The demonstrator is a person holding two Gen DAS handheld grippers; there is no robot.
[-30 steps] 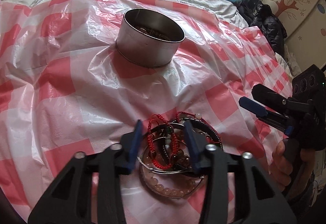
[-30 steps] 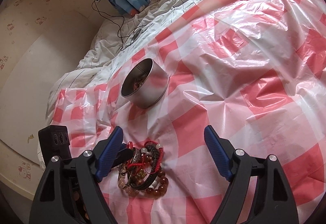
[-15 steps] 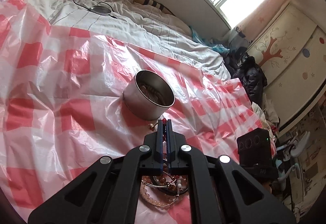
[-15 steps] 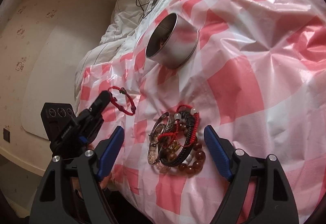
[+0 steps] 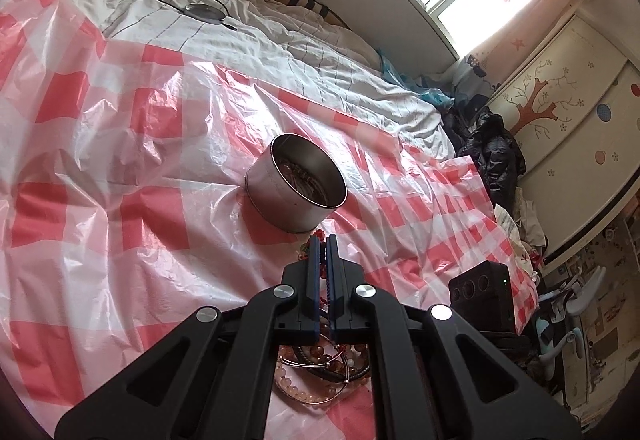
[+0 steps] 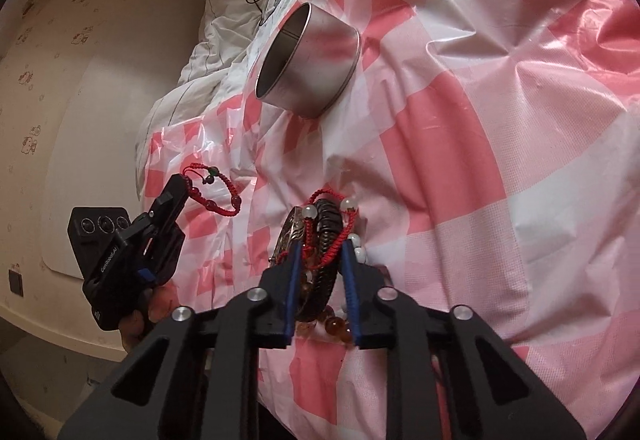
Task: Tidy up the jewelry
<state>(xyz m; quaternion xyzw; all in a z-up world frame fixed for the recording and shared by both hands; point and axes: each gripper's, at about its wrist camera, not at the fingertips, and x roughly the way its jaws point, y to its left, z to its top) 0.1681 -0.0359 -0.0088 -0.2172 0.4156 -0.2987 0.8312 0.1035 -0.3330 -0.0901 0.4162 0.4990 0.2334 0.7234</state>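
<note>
A round metal tin (image 5: pixel 298 187) with jewelry inside stands on the red-and-white checked plastic sheet (image 5: pixel 120 159); it also shows in the right wrist view (image 6: pixel 310 61). My left gripper (image 5: pixel 321 240) is shut on a red cord bracelet (image 6: pixel 212 193) and holds it in the air, short of the tin. A pile of bead and cord bracelets (image 6: pixel 324 240) lies on the sheet. My right gripper (image 6: pixel 319 246) is partly open with its fingers either side of that pile. The pile also shows under the left gripper (image 5: pixel 320 372).
White bedding (image 5: pixel 280 39) with a cable and a round charger (image 5: pixel 206 12) lies behind the sheet. A window and a decorated cupboard (image 5: pixel 560 111) stand at the right. Dark clothes (image 5: pixel 492 155) lie by the bed's far corner.
My left gripper shut on the red cord bracelet and lifted it off the pile. My right gripper came down over the pile and narrowed its fingers around it.
</note>
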